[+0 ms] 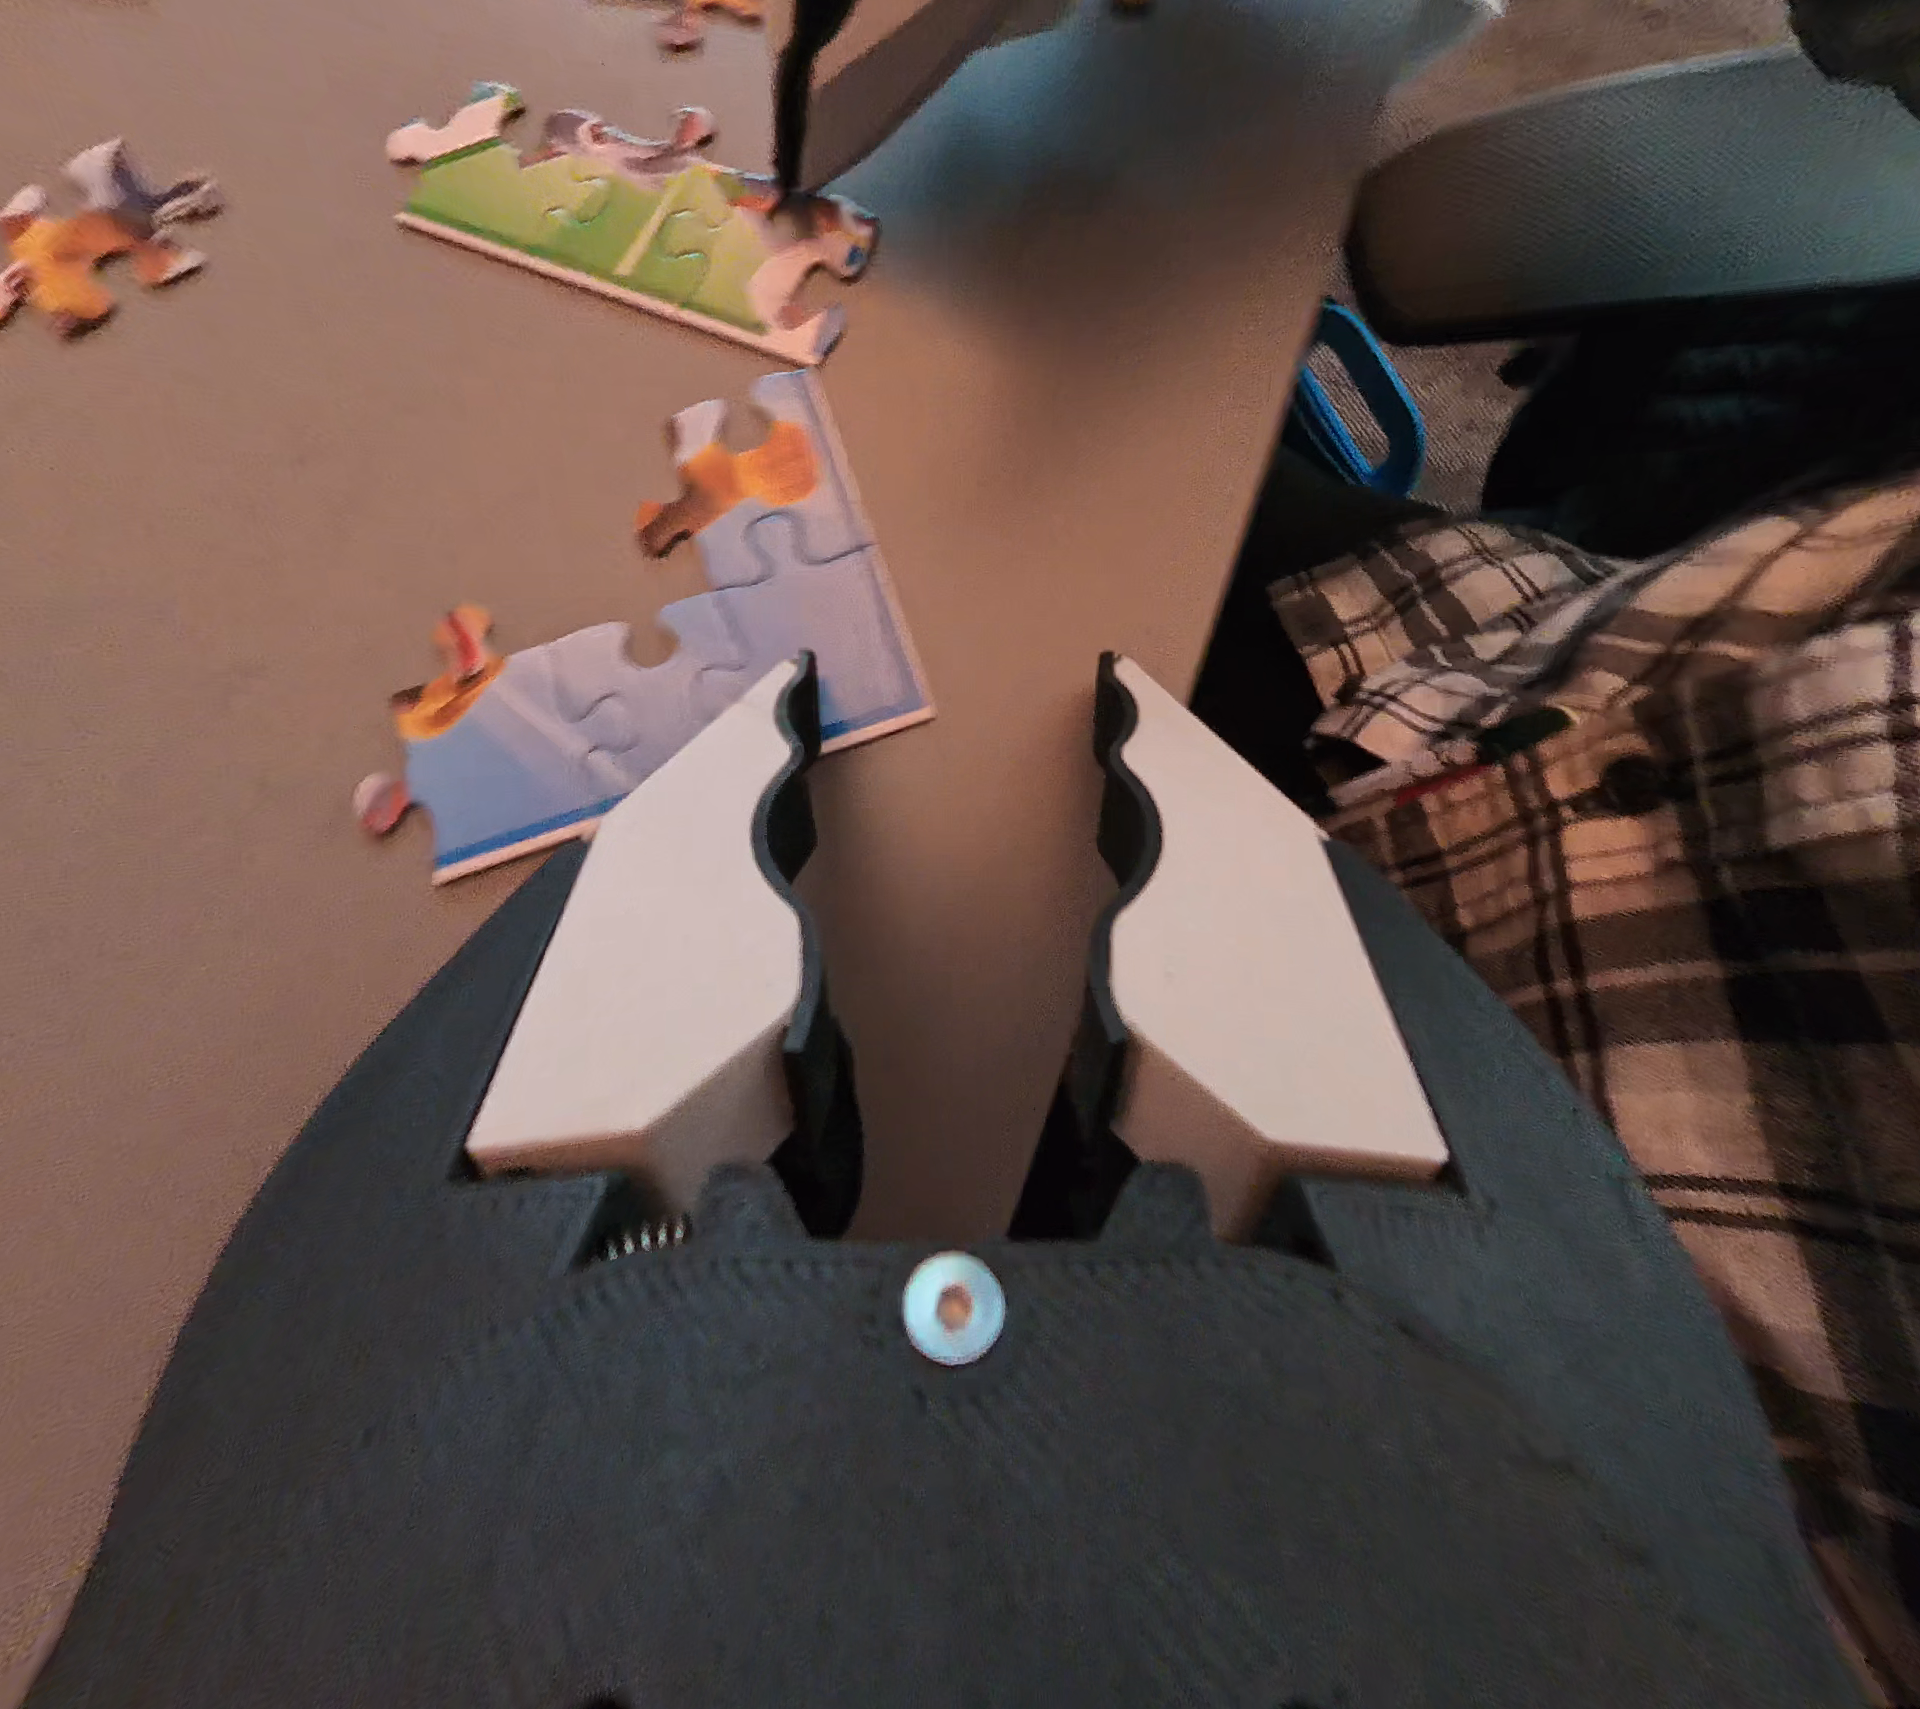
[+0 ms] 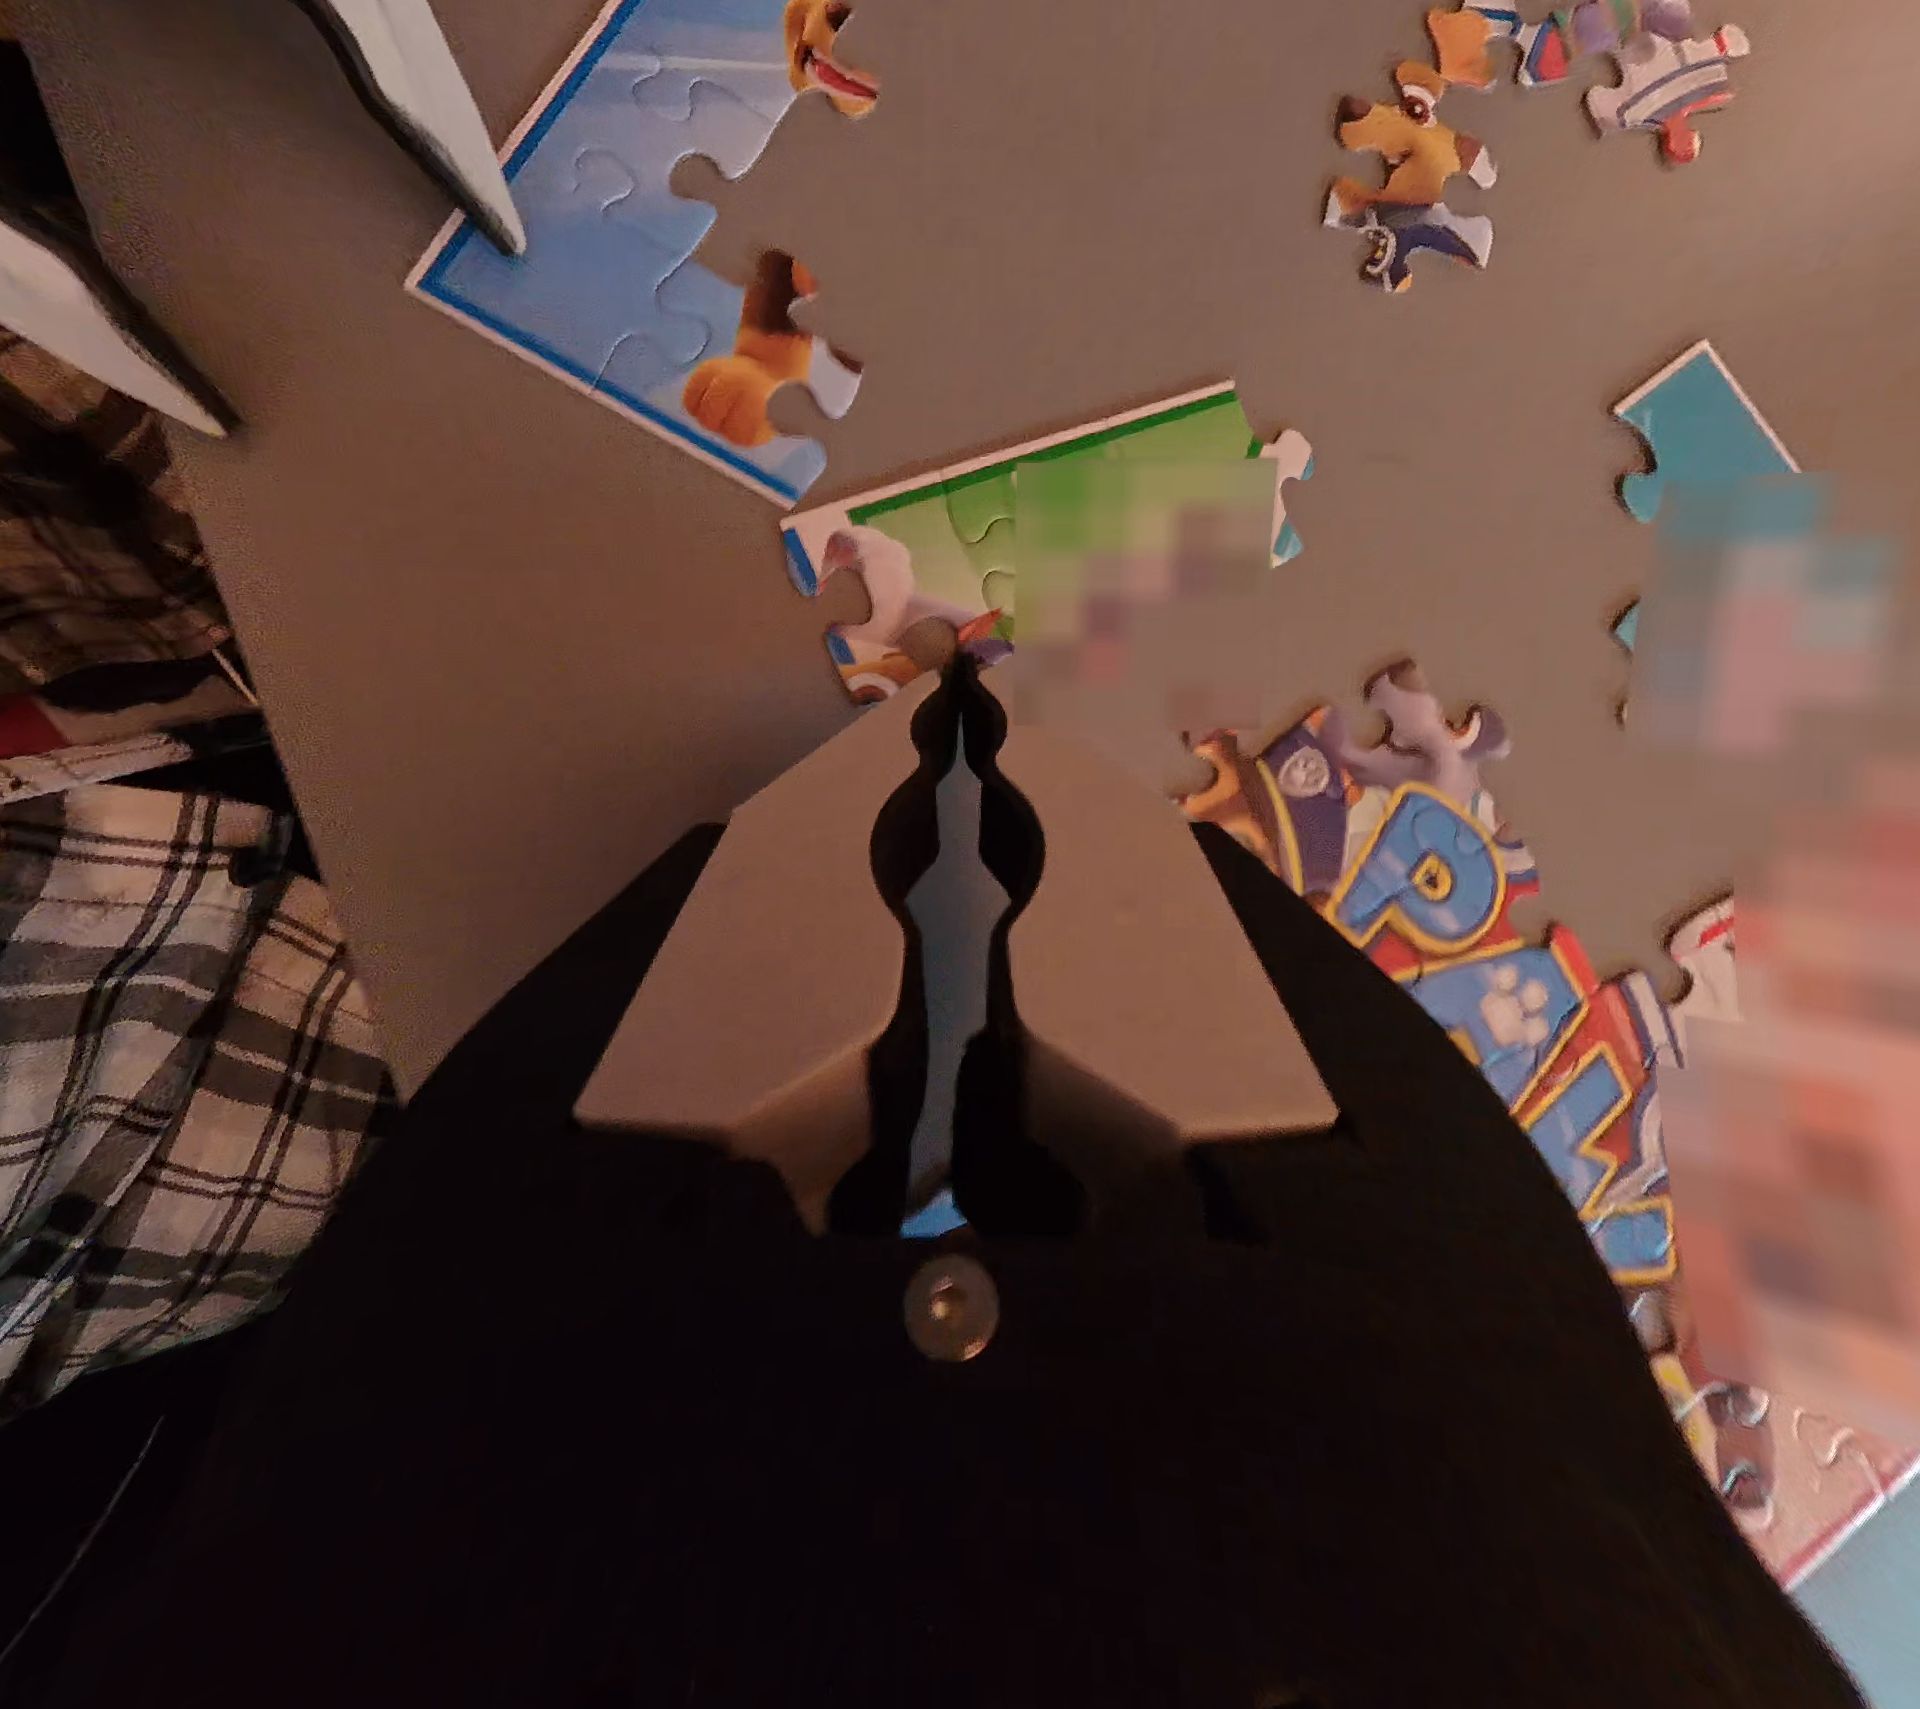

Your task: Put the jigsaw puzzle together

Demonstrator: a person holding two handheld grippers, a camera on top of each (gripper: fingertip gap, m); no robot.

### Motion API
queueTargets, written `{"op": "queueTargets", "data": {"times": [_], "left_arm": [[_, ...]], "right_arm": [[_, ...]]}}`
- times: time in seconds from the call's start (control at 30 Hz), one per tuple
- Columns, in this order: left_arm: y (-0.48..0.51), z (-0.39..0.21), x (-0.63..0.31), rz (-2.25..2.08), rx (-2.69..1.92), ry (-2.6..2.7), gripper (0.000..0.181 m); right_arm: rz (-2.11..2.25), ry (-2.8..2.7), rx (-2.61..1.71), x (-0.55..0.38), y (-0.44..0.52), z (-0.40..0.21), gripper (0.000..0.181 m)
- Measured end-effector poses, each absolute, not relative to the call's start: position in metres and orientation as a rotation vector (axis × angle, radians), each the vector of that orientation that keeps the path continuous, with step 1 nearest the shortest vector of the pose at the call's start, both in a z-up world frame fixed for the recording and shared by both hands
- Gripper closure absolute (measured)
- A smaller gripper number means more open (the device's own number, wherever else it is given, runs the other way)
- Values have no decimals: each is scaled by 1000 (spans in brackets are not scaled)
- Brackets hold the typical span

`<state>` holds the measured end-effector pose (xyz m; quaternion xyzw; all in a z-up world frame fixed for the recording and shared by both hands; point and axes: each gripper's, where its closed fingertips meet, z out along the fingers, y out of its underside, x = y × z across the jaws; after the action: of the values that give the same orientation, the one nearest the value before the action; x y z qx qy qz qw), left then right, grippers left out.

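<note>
Left wrist view: left gripper (image 1: 954,672) hung wide apart, gripping nothing, one finger over the blue section (image 1: 717,651) near the table (image 1: 1039,516) edge; the green section (image 1: 644,236) lay just beyond, with the right gripper's tips on its corner.

Right wrist view: right gripper (image 2: 961,672) was pinched together at the tips on the near edge of the green section; whether it truly gripped the card, cannot tell. Blue section sat just beside, corners nearly touching. Judged step: repositioning the green section; next move calls for a flat slide with borders aligned
</note>
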<state>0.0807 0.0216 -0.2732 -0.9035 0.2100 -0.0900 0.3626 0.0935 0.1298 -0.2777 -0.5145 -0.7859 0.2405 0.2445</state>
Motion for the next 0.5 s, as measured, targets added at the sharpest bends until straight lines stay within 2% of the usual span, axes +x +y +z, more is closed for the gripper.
{"op": "queueTargets", "data": {"times": [0.13,0.3,0.5], "left_arm": [[27,-274,60,-253,-2371,411,122],[36,-274,59,-296,-2375,403,127],[50,-275,83,-306,-2342,552,126]], "right_arm": [[642,-2152,-1405,68,139,-278,181],[575,-2137,-1416,38,151,-278,181],[612,-2038,-1438,66,166,-249,181]]}}
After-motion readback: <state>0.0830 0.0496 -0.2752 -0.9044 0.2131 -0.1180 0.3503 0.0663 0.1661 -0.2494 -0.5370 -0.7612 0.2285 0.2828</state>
